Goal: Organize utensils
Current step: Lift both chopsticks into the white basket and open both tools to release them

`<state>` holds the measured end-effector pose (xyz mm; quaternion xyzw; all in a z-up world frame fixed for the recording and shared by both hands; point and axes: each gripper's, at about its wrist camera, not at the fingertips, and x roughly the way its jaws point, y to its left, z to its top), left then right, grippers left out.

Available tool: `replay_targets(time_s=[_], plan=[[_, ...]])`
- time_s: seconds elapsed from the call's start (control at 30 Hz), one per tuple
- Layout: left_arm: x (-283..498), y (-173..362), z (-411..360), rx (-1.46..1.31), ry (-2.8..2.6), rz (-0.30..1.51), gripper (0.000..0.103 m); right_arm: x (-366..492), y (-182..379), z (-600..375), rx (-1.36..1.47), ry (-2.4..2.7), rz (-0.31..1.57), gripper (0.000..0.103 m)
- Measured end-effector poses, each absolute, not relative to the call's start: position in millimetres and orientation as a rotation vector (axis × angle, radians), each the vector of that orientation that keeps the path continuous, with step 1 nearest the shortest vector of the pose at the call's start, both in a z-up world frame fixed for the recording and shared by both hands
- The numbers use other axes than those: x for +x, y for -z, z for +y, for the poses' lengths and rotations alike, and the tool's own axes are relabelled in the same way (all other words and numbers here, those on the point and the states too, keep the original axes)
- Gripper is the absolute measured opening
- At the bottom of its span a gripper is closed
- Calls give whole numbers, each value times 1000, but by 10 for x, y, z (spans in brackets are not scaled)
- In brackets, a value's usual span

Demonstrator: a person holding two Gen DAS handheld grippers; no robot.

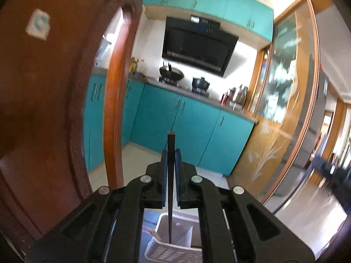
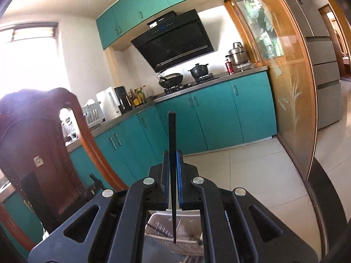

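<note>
Left gripper [image 1: 171, 153]: we see its jaws closed on a dark chopstick [image 1: 170, 175], which stands upright between the blue pads, its square end above the fingertips.
Left chopstick, lower end: we see the thin tip hang over a white slotted basket [image 1: 162, 249] below the gripper, near us; whether it touches the basket we cannot tell.
Right gripper [image 2: 173, 153]: we see its jaws clamped on a second dark chopstick [image 2: 172, 164], also upright, its blunt end well above the fingertips.
Right chopstick, lower end: we see the tip over a pale slotted tray [image 2: 162, 225] under the gripper; contact we cannot tell.
Left view only: we see a brown wooden door [image 1: 43, 109] close at left, with blurred surroundings at right.
Right view only: we see a carved wooden chair back [image 2: 43, 142] at near left, a white kettle [image 2: 108, 105] and bottles on the far tabletop [image 2: 219, 79], and a bright window at far left.
Both views: we see teal cabinets, a black range hood, a wok and a black pot.
</note>
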<state>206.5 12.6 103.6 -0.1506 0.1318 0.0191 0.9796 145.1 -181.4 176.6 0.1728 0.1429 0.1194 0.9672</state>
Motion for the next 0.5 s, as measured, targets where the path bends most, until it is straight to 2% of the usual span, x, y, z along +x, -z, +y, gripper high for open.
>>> replay_targets(time_s=[0.13, 0.5], plan=[[2145, -946, 66, -283, -31, 299, 7, 1580, -1632, -1768, 321, -215, 294, 7], [2022, -821, 38, -239, -17, 306, 27, 1584, -1305, -1607, 213, -204, 348, 7]])
